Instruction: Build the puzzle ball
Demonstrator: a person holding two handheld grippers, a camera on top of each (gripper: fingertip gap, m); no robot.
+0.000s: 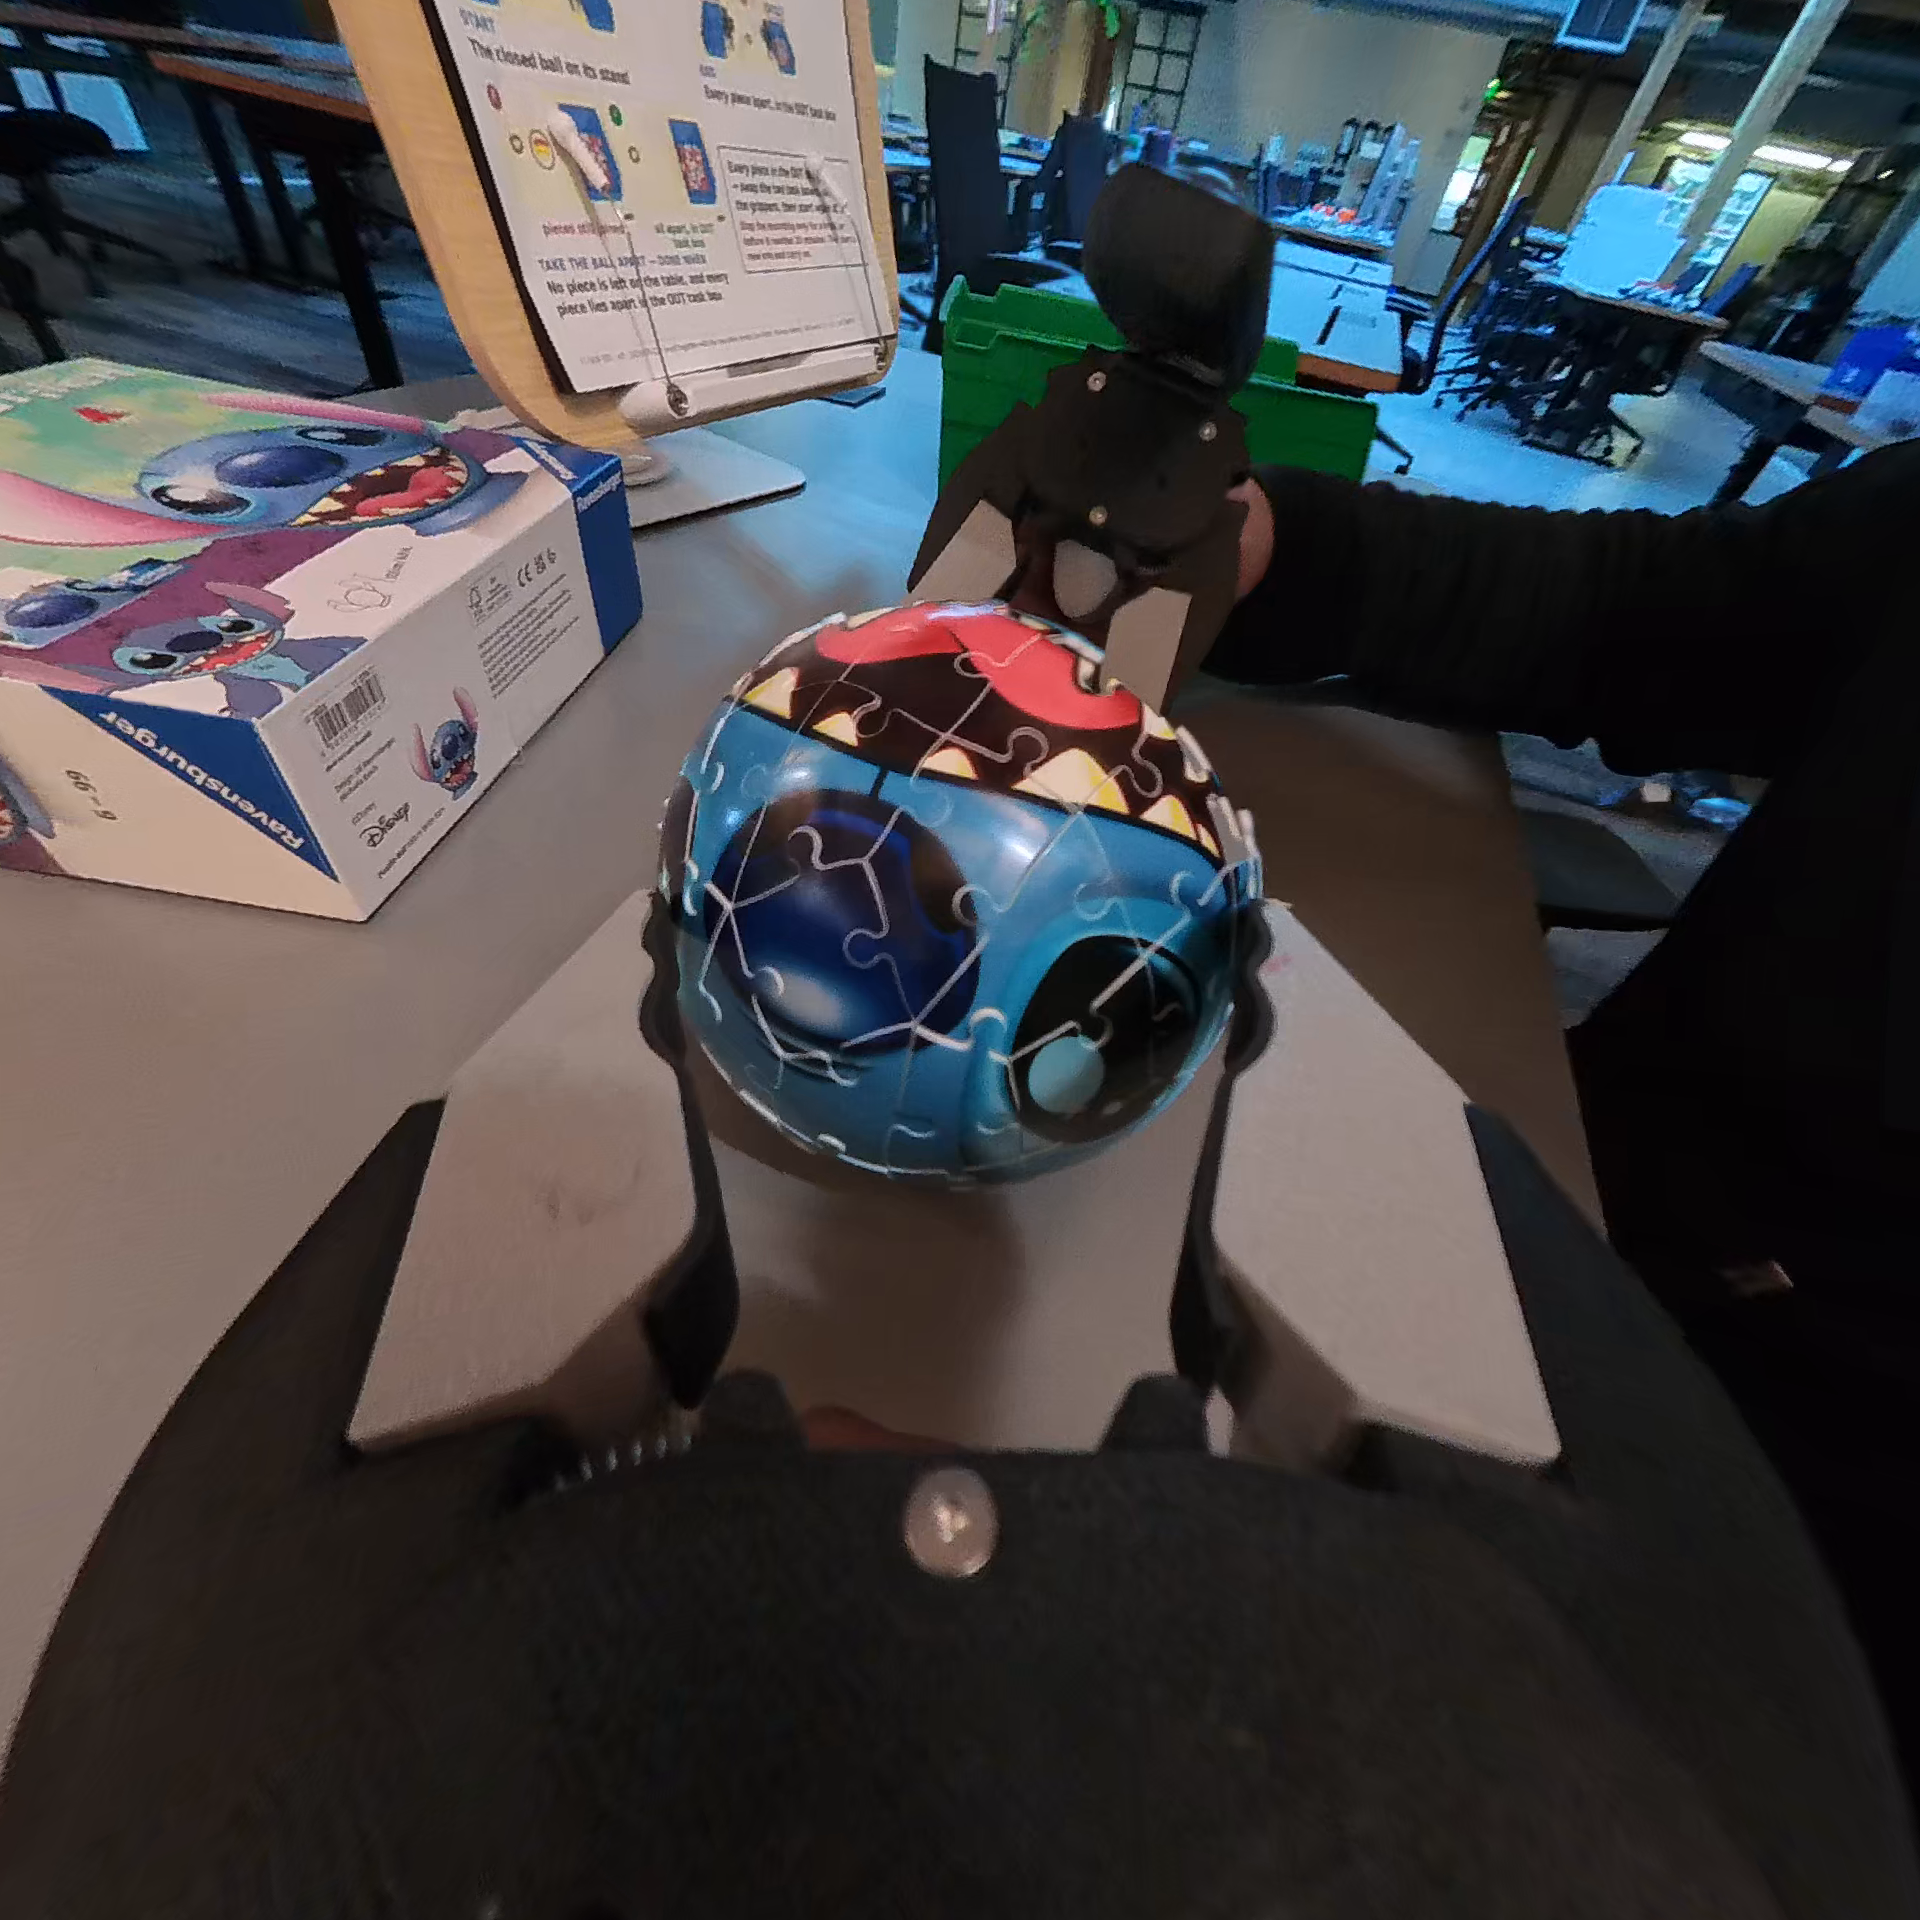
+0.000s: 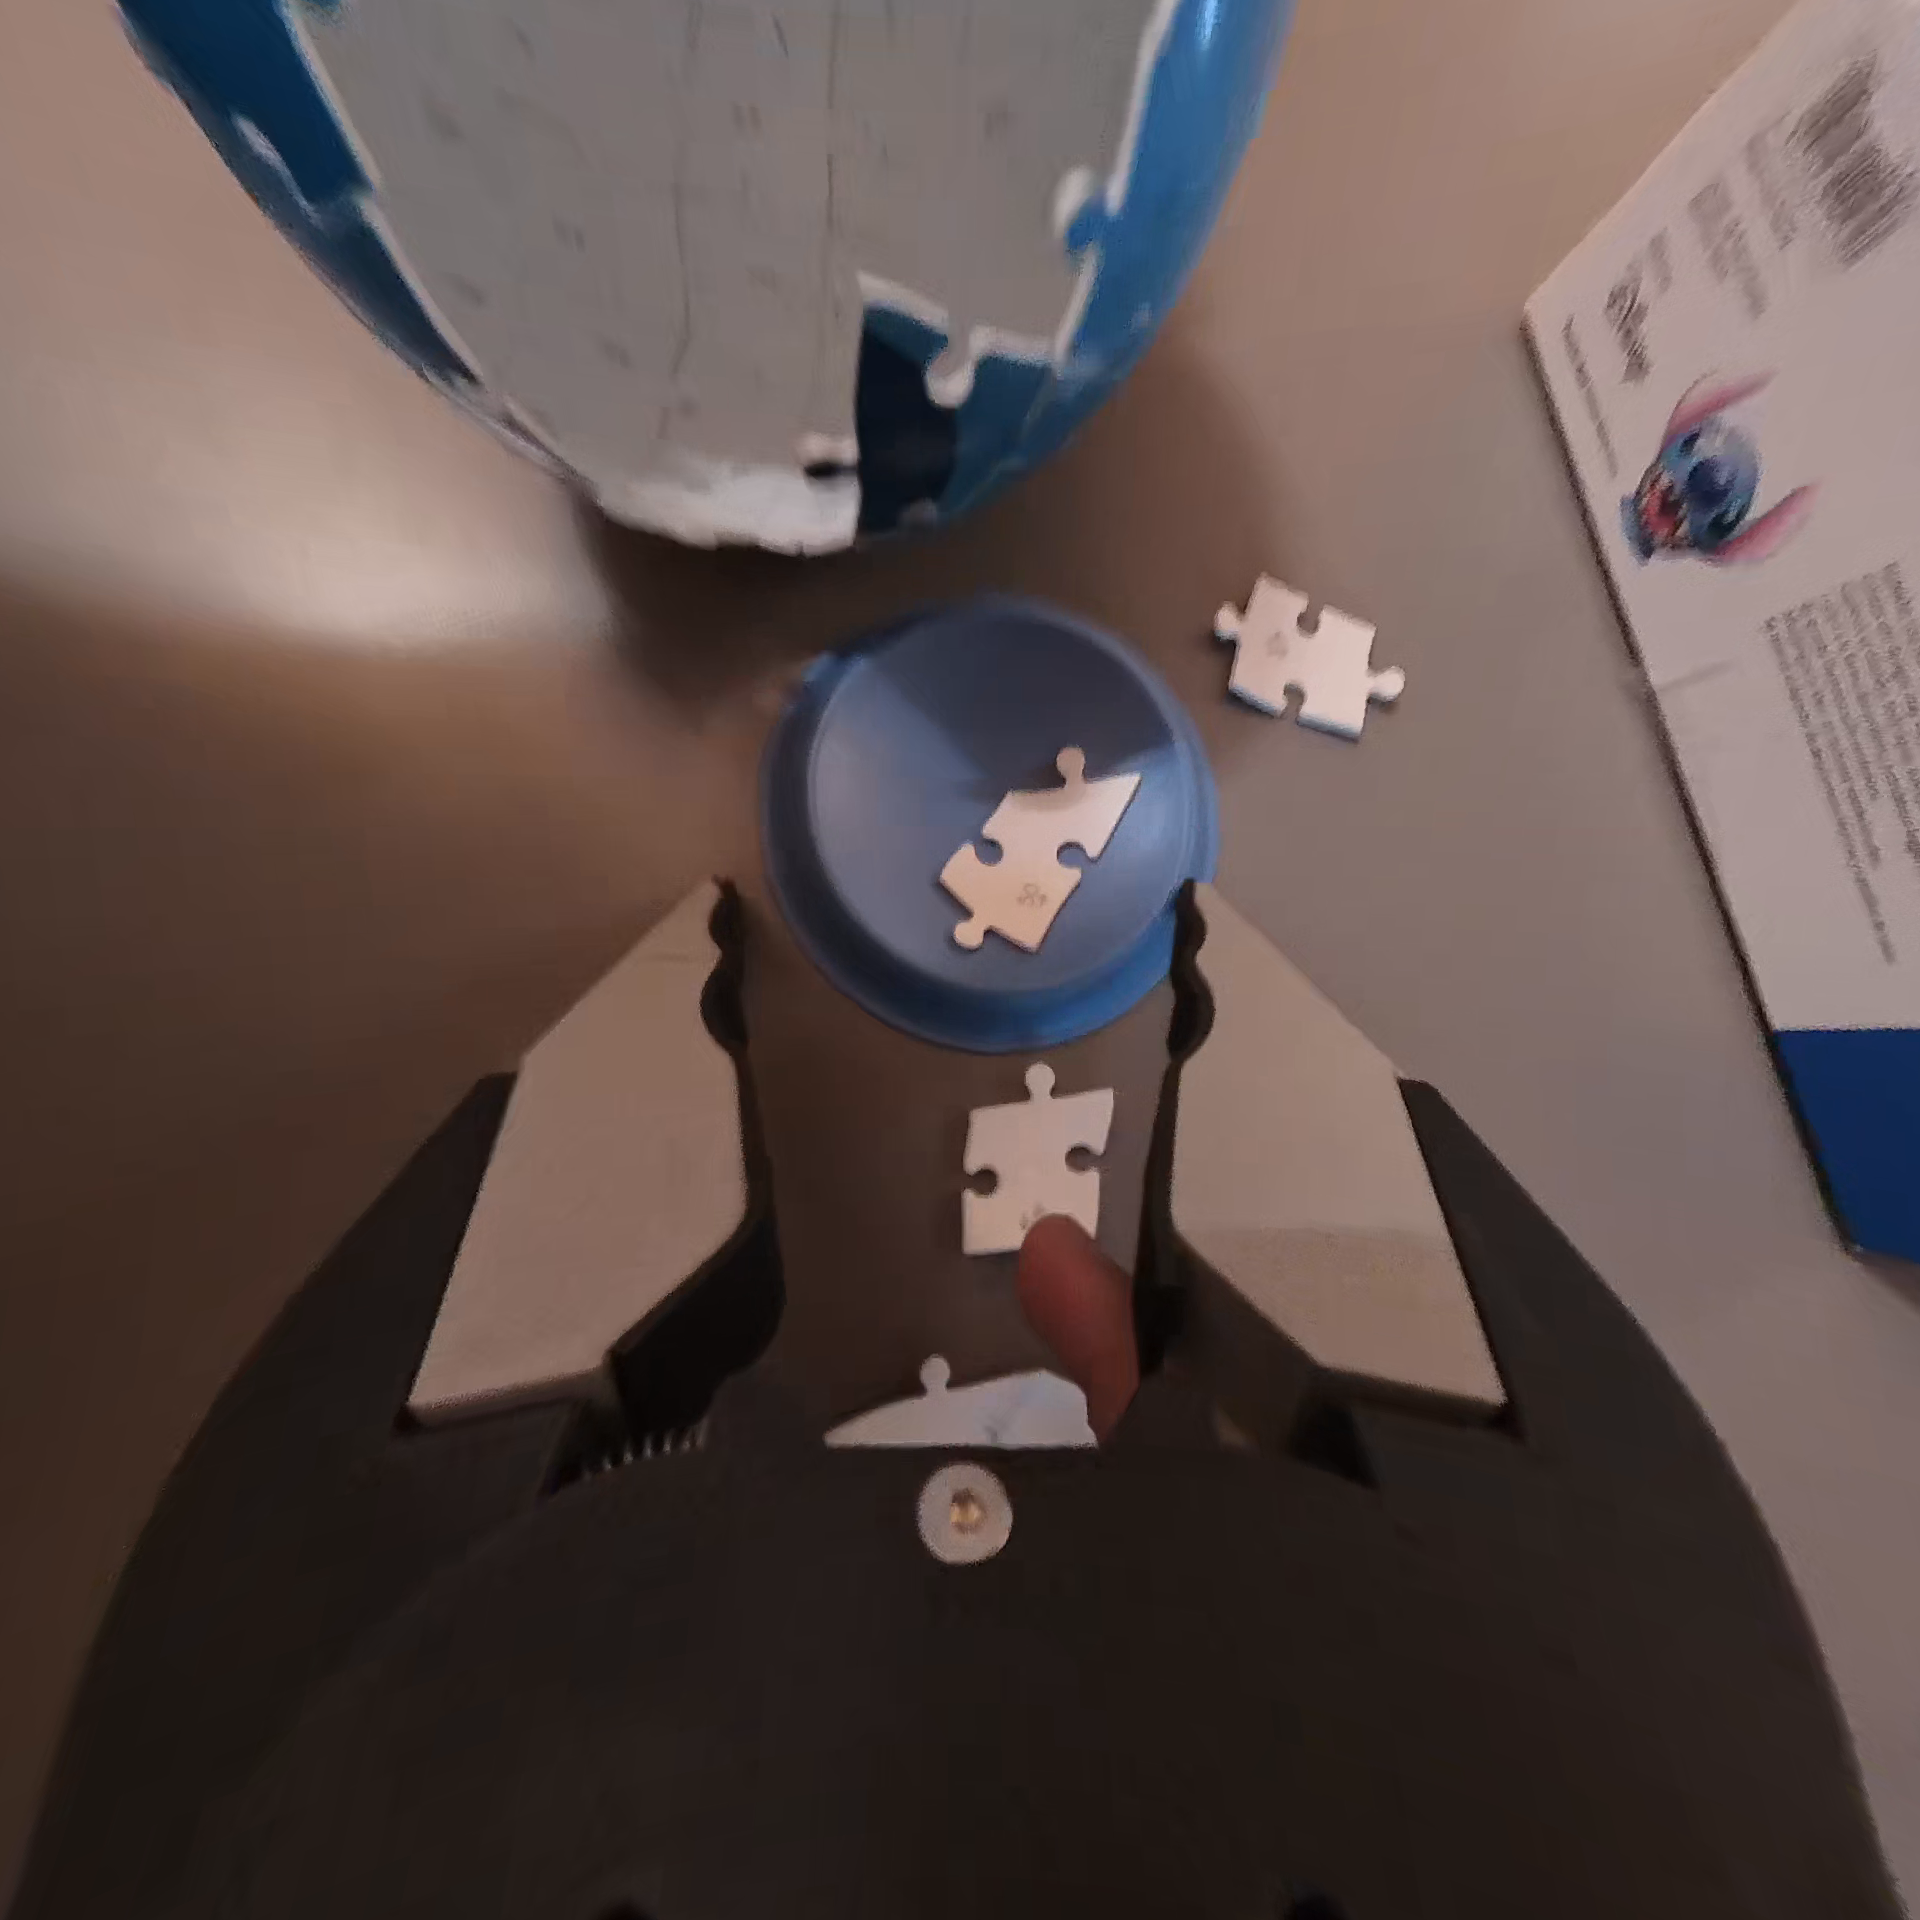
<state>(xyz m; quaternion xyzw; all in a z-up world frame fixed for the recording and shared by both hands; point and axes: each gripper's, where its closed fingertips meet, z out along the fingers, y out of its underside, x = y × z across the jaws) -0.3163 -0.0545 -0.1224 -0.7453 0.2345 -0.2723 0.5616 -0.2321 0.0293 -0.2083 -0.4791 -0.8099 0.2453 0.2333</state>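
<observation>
The left gripper [image 1: 956, 997] reached forward level over the grey table [image 1: 260, 1091], its two fingers clamped against the left and right sides of the puzzle ball [image 1: 961, 894], which it held just above the tabletop. The right gripper [image 1: 1081, 634], held by a dark-sleeved arm [image 1: 1558, 603] coming in from the right, pointed steeply down behind the ball; in the right wrist view its fingers [image 2: 1184, 997] stood spread wide with nothing between them, hovering over loose parts on the table.

The ball was glossy blue, printed with a cartoon face: a large dark-blue eye, a black nose, and a red mouth ringed with pale teeth, white seams marking the joined pieces. From the right wrist view its far side was unfinished, showing the pale grey inner shell [image 2: 665, 260] through a jagged gap.

Under the right gripper lay a blue dish-shaped stand [image 2: 904, 977] with one pale piece [image 2: 1029, 852] in it, face down. Another piece [image 2: 1304, 665] lay beside the stand, and a third [image 2: 1034, 1164] lay between the spread fingers, a bare fingertip [image 2: 1070, 1309] touching it. The puzzle box [image 1: 270, 623] sat to the left.
</observation>
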